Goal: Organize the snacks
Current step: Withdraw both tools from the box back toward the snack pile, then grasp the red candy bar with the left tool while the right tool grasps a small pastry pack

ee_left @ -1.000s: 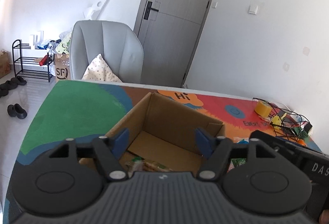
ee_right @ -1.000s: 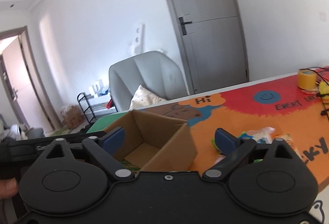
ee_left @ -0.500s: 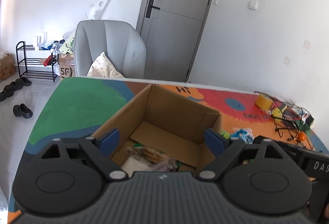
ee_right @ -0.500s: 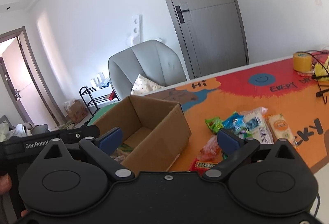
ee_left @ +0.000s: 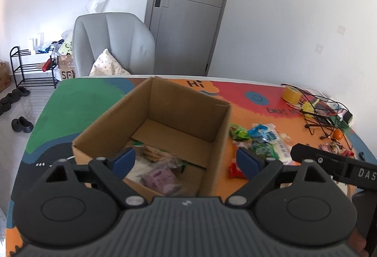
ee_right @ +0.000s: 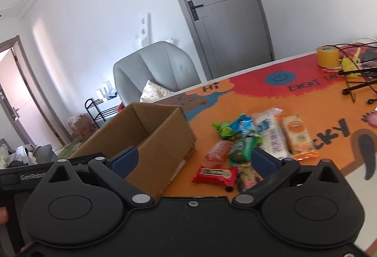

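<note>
An open cardboard box [ee_left: 183, 110] stands on the colourful table mat [ee_left: 82, 103]. A purple packet [ee_left: 160, 176] and a biscuit packet [ee_left: 153, 151] lie inside it. My left gripper [ee_left: 186, 159] hovers over the box's near edge, open, with nothing between its fingers. To the right of the box lies a pile of loose snacks [ee_right: 254, 139], including a red bar [ee_right: 214, 173] and an orange-and-white packet [ee_right: 297, 136]. My right gripper [ee_right: 194, 159] is open and empty, above the table between the box [ee_right: 165, 139] and the pile.
A yellow tape roll [ee_right: 327, 56] and a tangle of cables with a wire stand [ee_left: 322, 113] sit at the table's far right. Beyond the table are a grey armchair [ee_left: 113, 44] and a shoe rack [ee_left: 30, 68].
Both grippers have drawn back from the box, so more of the table shows. The left jaws have spread wider. The packets in the box and the snack pile have come into view.
</note>
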The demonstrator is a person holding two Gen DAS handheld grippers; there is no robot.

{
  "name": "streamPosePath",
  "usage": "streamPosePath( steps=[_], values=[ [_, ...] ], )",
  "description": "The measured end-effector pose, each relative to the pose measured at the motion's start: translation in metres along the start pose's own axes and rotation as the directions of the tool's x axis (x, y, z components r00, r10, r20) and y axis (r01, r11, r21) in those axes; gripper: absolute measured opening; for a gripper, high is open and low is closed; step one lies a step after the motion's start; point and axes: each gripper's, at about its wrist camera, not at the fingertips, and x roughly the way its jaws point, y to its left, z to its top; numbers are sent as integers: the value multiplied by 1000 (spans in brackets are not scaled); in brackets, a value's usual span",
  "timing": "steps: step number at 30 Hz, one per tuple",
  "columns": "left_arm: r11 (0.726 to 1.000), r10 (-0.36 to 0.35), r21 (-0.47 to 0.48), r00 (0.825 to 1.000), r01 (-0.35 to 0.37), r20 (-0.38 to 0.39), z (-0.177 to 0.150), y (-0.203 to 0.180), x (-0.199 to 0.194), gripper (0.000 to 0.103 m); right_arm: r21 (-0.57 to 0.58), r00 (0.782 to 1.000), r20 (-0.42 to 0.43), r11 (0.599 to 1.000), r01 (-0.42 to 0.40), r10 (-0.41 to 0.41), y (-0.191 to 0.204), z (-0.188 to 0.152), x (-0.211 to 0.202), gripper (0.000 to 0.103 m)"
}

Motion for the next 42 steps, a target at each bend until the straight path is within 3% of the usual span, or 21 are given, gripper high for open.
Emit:
streamPosePath(
  steps=[18,22,27,35,42],
  values=[
    [990,-113,82,993,111,19,-9,-77,5,90,73,994,48,993,93,-97,-71,-2,-37,101],
    [989,-125,81,992,123,14,-13,-86,13,88,79,995,37,993,89,-92,-79,-6,-34,90],
    [985,-135,106,990,137,-25,-21,-97,29,72,98,997,14,993,69,-71,-88,-13,-27,80],
    [990,-108,84,992,113,-67,-29,-99,56,63,99,999,-41,995,17,-13,-91,-27,-4,54],
    [993,-91,65,993,96,-79,-30,-101,75,63,82,997,-76,997,-13,19,-89,-30,16,49]
  ],
)
